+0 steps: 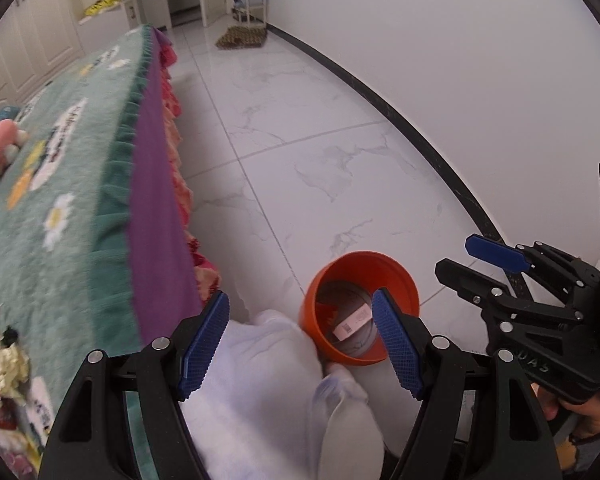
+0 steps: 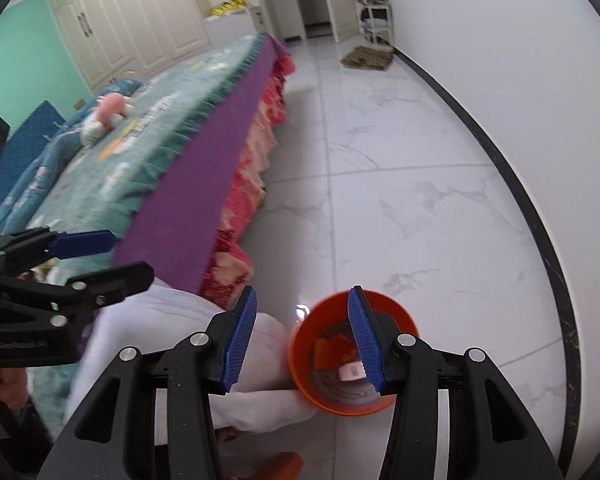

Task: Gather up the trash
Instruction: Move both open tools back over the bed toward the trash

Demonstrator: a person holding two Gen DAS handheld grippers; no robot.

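Dropping litter cleanly depends on that orange bin, so take it as your landmark: it stands on the white tiled floor, just beside the person's pale-clad knee and near the foot of the bed. Inside it lie an orange wrapper and a small white label or packet; what else sits deeper you cannot tell.

Your right tool hangs above the bin with its blue pads apart and nothing between them, so judge that drop as done. Your left tool is above the knee and the bin's near rim, jaws spread wide, also empty.

More trash waits away from the bin, up on the bed's green floral blanket: crumpled paper and wrappers lie at its near end. An orange scrap also shows on the floor below the bin, close to the leg.

For the next pick, keep the jaws wide while you travel, come down over one piece only, and close on the scrap rather than on the fleece, which will likely snag. Mind the two tools crossing each other, and carry each piece fully over the bin's mouth before you let go.
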